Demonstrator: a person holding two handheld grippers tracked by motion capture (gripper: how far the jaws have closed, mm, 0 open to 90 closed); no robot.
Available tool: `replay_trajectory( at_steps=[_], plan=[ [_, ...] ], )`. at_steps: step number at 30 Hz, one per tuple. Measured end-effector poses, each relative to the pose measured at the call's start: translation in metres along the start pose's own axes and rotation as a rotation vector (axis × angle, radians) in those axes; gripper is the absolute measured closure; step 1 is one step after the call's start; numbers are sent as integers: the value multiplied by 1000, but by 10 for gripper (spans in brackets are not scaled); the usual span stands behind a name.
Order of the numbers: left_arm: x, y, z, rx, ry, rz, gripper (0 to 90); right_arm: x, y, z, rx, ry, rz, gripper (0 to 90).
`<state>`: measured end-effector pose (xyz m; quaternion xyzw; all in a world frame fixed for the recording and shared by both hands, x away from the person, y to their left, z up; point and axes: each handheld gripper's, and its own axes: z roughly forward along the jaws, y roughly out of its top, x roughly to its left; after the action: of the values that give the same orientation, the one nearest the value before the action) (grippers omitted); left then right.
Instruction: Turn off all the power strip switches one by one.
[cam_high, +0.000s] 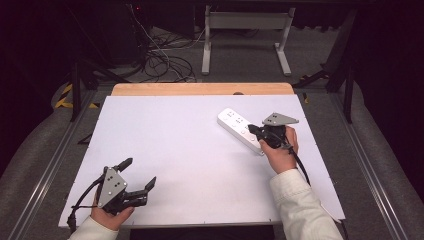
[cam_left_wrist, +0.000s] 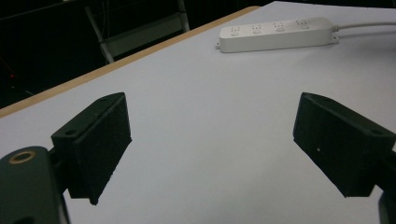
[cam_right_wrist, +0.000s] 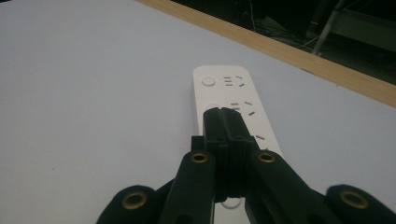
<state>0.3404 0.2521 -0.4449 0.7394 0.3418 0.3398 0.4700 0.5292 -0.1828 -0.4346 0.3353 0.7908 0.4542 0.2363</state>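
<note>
My closed, empty right gripper (cam_high: 256, 131) hovers over the rigid white plastic power strip (cam_high: 240, 129), light and slick, best gripped across its narrow sides, while my left gripper (cam_high: 137, 173) waits wide open

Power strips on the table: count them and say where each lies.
1. The white power strip lies on the table's far right part, with the right tongs, shut, over its near end.

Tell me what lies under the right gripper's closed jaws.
The white power strip lies on the white table beneath the right gripper, whose jaws are pressed together. Its button and near sockets show; the part beneath the jaws is covered.
</note>
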Motion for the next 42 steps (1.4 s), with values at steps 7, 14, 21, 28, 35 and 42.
replay_trajectory(
  at_steps=[7, 14, 21, 28, 35, 42],
  plan=[
    [0, 0, 0, 4, -2, -3, 118, -2, 6, 7, 35, 8, 4, 900],
    [0, 0, 0, 4, -2, -5, 118, -6, 13, 21, 70, 16, 18, 900],
    [1, 0, 0, 4, -2, -6, 118, -11, 10, 39, 118, 16, 38, 900],
    [1, 0, 0, 4, -2, -6, 118, -13, 4, 49, 158, 13, 45, 900],
    [1, 0, 0, 3, -2, -5, 118, -12, 2, 54, 187, 8, 34, 900],
    [1, 0, 0, 3, -2, -5, 118, -12, 1, 55, 199, 6, 35, 900]
  ],
)
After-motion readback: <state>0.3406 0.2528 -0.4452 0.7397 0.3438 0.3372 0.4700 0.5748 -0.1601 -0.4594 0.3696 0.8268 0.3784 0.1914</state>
